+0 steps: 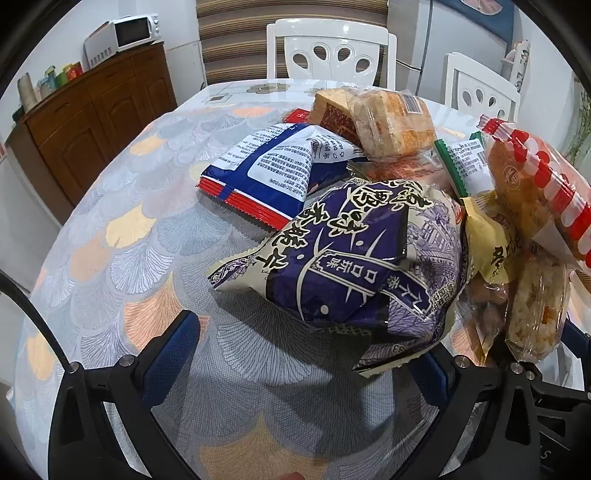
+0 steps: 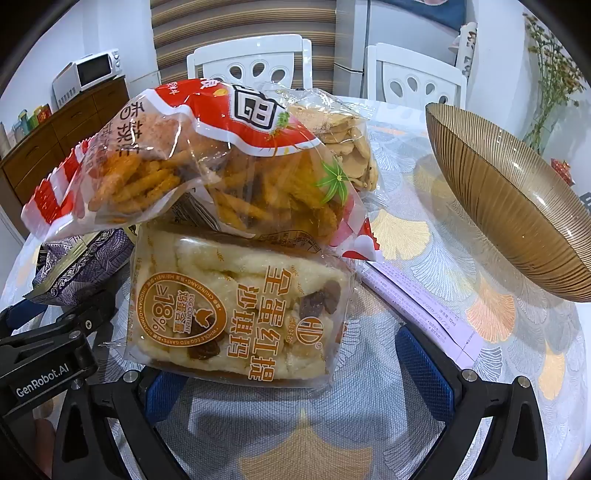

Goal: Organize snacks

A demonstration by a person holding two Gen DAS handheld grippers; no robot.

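Left gripper spread fully wide, tilted down over the table, blue pads either side of the near corner of a purple-and-cream snack bag without pressing it; nothing held. Right gripper likewise spread to the full, angled downward, blue fingers flanking the front edge of a clear-wrapped egg cake printed in orange lettering, no squeeze visible. Snacks heaped in one pile at mid-table: blue, white and red printed pouch lying flat beyond the purple bag, two wrapped golden cakes atop the far side, red-and-white striped packet of orange crisps leaning over the egg cake, clear bag of pale round biscuits behind it, yellow sachet and green-edged wrapper tucked between. Ribbed amber glass bowl to the right of the pile, just beside it, holding nothing. Pale printed sheet flat under the pile's right edge. White chairs past the far rim; wooden sideboard with microwave at left.
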